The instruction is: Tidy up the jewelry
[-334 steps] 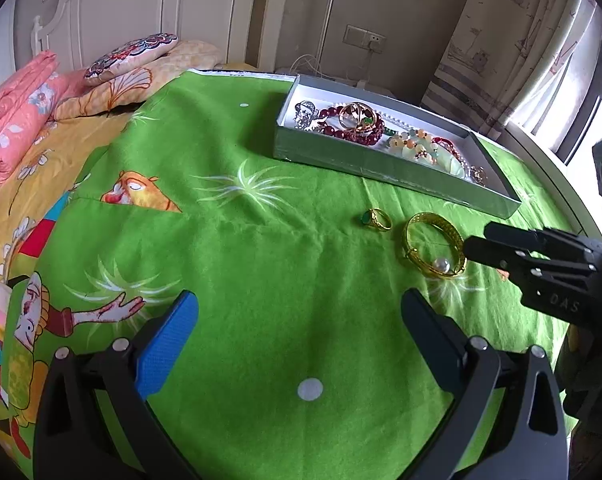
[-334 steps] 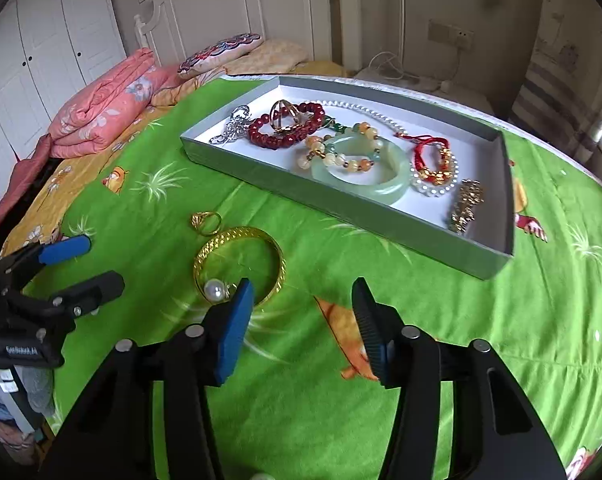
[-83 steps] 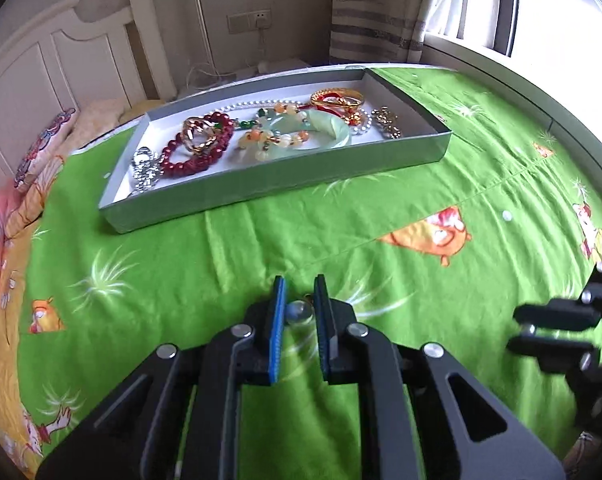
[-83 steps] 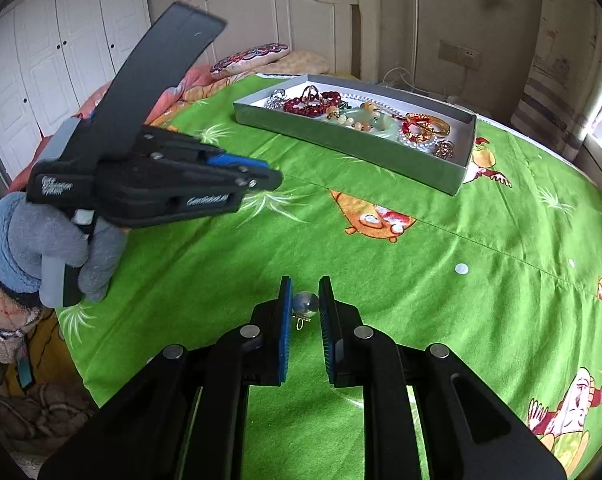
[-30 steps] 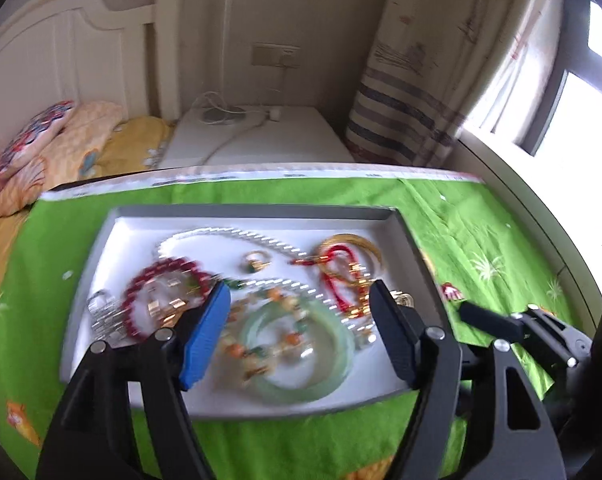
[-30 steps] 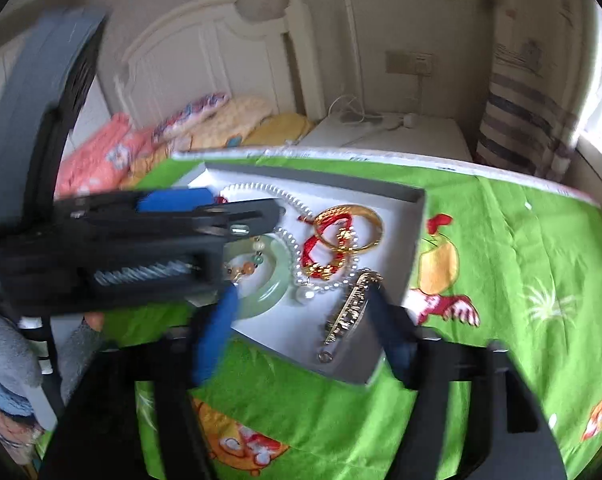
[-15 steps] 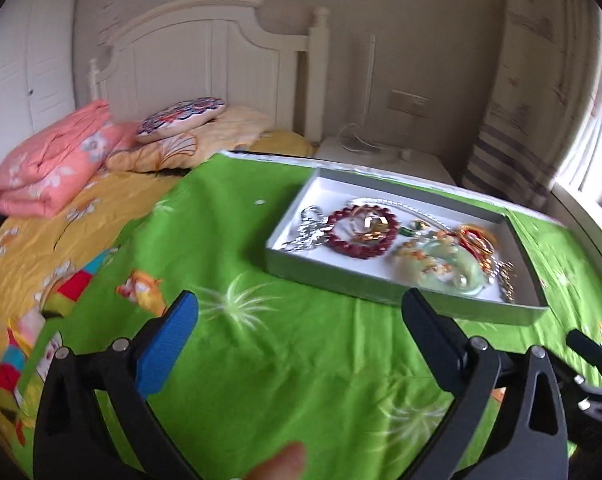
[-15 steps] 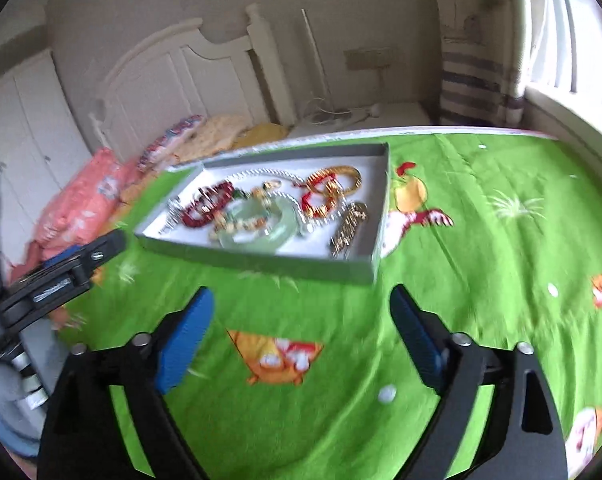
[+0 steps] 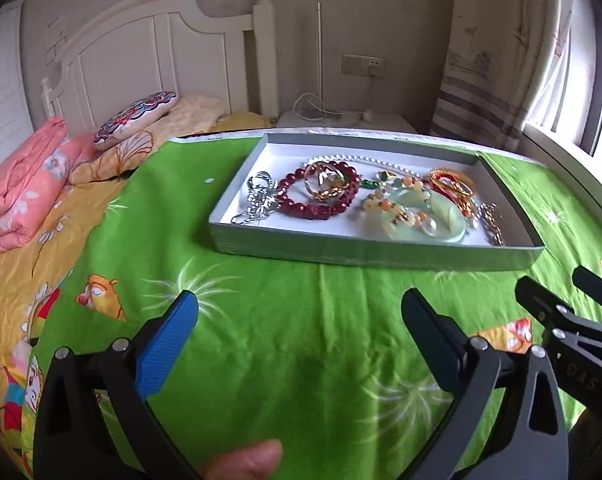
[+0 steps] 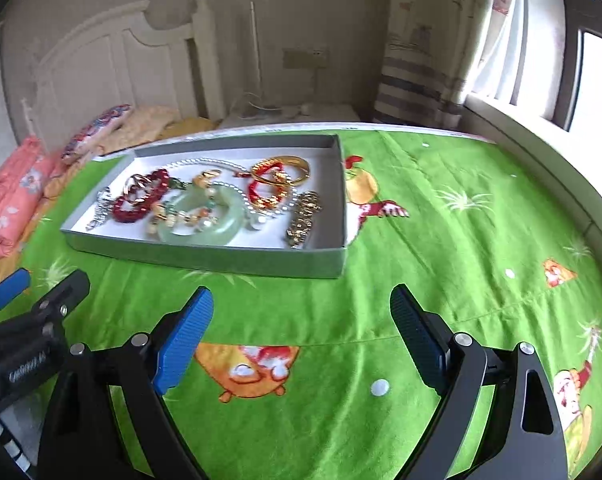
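The left gripper (image 9: 299, 326) hangs over the green bedspread (image 9: 309, 344) with its two fingers spread wide and nothing between them; one finger carries a blue pad (image 9: 167, 346), the other shows dark. The right gripper (image 10: 301, 326) is likewise spread wide and empty above the cloth, both of its blue pads (image 10: 183, 346) visible. Each gripper appears at the edge of the other's view, low and to the side. A fingertip (image 9: 245, 460) pokes into the bottom of the left wrist view.

Ahead of both grippers, well apart from them, one shallow grey tray (image 9: 375, 250) sits on the bedspread, and all the jewelry lies inside it. Counted: one dark red bead bracelet (image 9: 319, 200), one gold ring cluster (image 9: 325, 180) lying on it, one silver chain piece (image 9: 259, 200) at the left end, one pale jade bangle (image 9: 425, 218) with a mixed-bead strand across it, one pearl necklace (image 9: 365, 160) along the back wall, one gold bangle (image 10: 281, 172) tangled with red cord, and one brassy brooch (image 10: 303, 218) at the right end.

Beyond the tray stand one white headboard (image 9: 157, 52), one patterned pillow (image 9: 135, 118) and one folded pink quilt (image 9: 21, 188).
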`<state>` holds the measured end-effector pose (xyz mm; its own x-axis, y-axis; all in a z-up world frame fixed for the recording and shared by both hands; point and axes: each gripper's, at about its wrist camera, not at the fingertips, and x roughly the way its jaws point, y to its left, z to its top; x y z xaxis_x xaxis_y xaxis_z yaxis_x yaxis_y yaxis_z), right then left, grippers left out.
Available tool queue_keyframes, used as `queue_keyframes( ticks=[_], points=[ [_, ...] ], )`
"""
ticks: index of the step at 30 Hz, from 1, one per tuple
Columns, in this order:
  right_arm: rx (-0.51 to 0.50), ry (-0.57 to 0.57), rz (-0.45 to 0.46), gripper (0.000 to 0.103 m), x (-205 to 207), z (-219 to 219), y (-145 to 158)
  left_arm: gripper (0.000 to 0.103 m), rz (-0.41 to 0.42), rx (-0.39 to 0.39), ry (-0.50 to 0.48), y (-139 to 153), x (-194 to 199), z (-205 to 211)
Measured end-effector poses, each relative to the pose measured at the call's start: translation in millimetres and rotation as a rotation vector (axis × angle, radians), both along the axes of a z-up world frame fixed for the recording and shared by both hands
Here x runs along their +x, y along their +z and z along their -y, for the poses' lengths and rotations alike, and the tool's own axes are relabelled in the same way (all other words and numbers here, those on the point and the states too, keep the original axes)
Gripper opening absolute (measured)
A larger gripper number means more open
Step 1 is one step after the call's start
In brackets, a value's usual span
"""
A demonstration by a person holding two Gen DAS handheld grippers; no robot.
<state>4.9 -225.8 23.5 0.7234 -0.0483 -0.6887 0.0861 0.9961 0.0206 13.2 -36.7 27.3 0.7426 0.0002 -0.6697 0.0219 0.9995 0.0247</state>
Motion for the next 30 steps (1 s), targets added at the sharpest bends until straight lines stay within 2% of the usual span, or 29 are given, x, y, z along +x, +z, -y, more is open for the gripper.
queue_keyframes(
  ticks=[4, 11, 16, 30],
  points=[
    [0.005, 0.002, -0.008, 0.086, 1.9, 1.4, -1.5, 0.101, -0.016, -0.014, 0.018, -1.7, 4.2, -4.2],
    [0.050, 0.005, 0.010, 0.087, -1.5, 6.2, 1.7, 0.101, 0.004, 0.029, 0.015, 0.8, -1.0, 1.8],
    [0.043, 0.005, 0.006, 0.087, -1.8, 4.7, 1.7, 0.101, 0.007, 0.012, 0.004, 1.5, -0.9, 0.6],
    [0.036, 0.001, 0.005, 0.087, -0.3, 3.8, 1.3, 0.101, 0.026, 0.028, -0.018, 2.9, -4.4, 5.6]
  ],
)
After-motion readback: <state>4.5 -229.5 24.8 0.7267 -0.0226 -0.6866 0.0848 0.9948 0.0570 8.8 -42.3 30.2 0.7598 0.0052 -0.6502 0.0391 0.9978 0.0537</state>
